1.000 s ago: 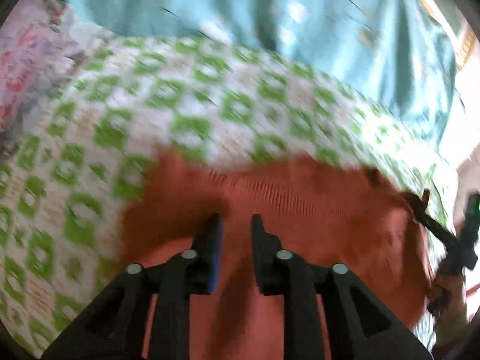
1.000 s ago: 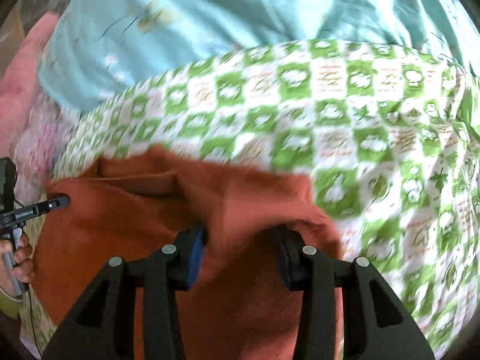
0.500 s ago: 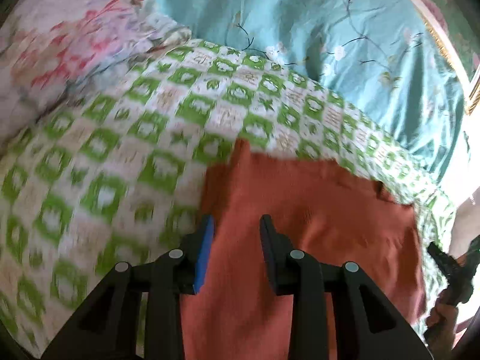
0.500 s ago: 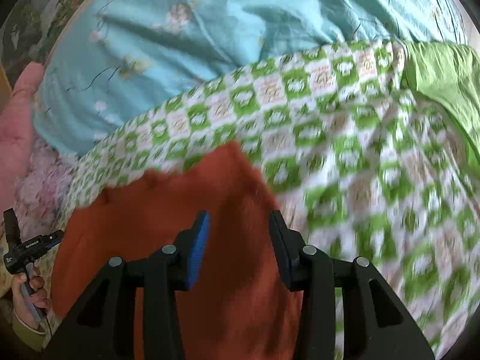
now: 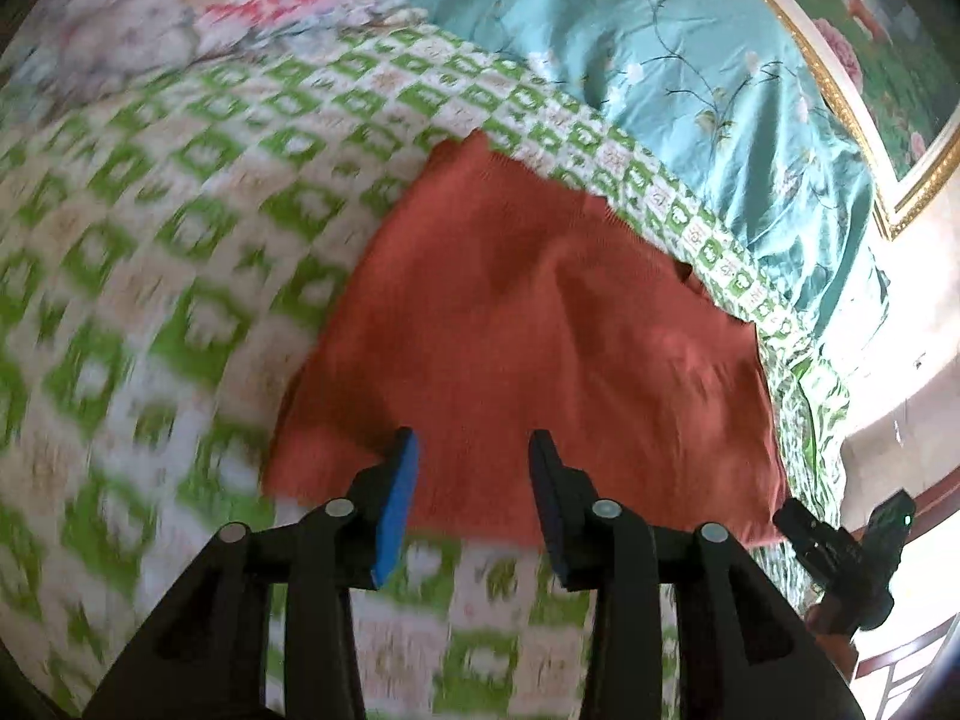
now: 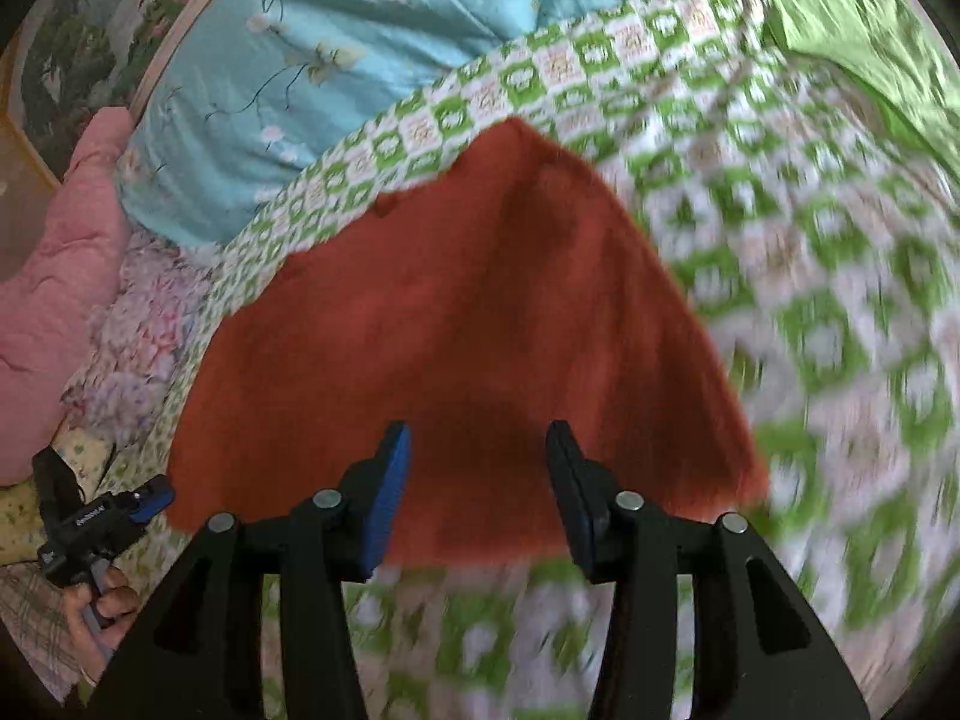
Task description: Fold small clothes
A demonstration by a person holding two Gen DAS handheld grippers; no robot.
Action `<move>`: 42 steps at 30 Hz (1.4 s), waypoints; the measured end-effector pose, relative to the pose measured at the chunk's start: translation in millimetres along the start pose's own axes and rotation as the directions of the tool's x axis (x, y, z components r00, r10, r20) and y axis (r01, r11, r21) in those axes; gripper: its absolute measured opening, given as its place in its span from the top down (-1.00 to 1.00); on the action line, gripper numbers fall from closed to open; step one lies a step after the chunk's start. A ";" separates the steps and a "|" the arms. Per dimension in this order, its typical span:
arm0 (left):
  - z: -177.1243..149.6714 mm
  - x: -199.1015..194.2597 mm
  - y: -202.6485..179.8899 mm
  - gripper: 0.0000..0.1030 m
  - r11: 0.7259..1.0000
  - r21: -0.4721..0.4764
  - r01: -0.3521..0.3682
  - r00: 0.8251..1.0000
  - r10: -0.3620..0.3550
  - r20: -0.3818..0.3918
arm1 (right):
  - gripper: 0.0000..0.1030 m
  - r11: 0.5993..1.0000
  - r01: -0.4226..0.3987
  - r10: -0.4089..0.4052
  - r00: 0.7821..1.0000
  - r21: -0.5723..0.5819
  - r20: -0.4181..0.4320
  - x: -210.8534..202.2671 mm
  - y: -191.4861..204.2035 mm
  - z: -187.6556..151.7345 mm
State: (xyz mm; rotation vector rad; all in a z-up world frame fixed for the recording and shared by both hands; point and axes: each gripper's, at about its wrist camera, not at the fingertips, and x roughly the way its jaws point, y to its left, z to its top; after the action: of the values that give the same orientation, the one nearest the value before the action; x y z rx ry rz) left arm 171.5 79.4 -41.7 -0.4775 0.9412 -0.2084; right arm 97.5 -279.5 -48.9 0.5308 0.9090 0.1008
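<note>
A rust-orange knitted garment (image 5: 528, 330) lies spread flat on the green-and-white checked bedspread (image 5: 180, 276); it also shows in the right wrist view (image 6: 468, 324). My left gripper (image 5: 474, 450) is open and empty, above the garment's near edge, left of middle. My right gripper (image 6: 477, 444) is open and empty, above the near edge on the right side. Each gripper shows at the edge of the other's view: the right one (image 5: 840, 546) and the left one (image 6: 102, 522).
A turquoise floral sheet (image 5: 660, 60) lies beyond the bedspread. A pink floral quilt (image 5: 198, 6) is at the far left. A plain green cloth (image 6: 864, 42) lies at the far right. A pink padded cushion (image 6: 54, 276) and a framed headboard (image 5: 870, 60) border the bed.
Both grippers let go of the garment, opened wider and pulled back toward its near edge. The garment dropped flat and now lies spread on the bedspread.
</note>
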 end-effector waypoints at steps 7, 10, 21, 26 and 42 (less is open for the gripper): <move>-35.3 -14.0 14.0 0.18 0.997 -0.074 0.015 1.000 -0.017 -0.019 | 0.04 1.000 -0.027 0.027 1.000 0.010 -0.016 -16.1 13.5 -40.2; -42.6 -15.3 15.1 0.01 0.996 -0.091 0.021 0.999 -0.024 -0.027 | 0.04 0.999 -0.035 0.035 0.999 -0.005 -0.023 -20.9 19.5 -49.1; -35.4 12.1 43.5 0.00 0.942 -0.301 0.150 0.988 -0.150 0.024 | 0.00 0.997 -0.078 0.078 0.997 -0.010 -0.028 -26.4 27.1 -50.0; -16.8 19.2 50.6 0.06 0.931 -0.328 0.157 0.987 -0.138 0.082 | 0.00 0.995 -0.096 0.096 0.994 -0.006 -0.044 -22.7 31.4 -53.7; 22.8 8.0 -69.4 0.77 0.978 0.131 0.161 0.969 -0.182 0.165 | 0.00 0.966 -0.254 0.258 0.963 0.056 -0.080 -2.3 25.3 -0.6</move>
State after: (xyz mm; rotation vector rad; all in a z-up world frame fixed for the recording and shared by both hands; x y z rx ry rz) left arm 197.0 22.4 -2.9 -0.4614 0.7102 -0.3710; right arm 99.1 -258.0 -35.4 0.6890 0.9249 0.3408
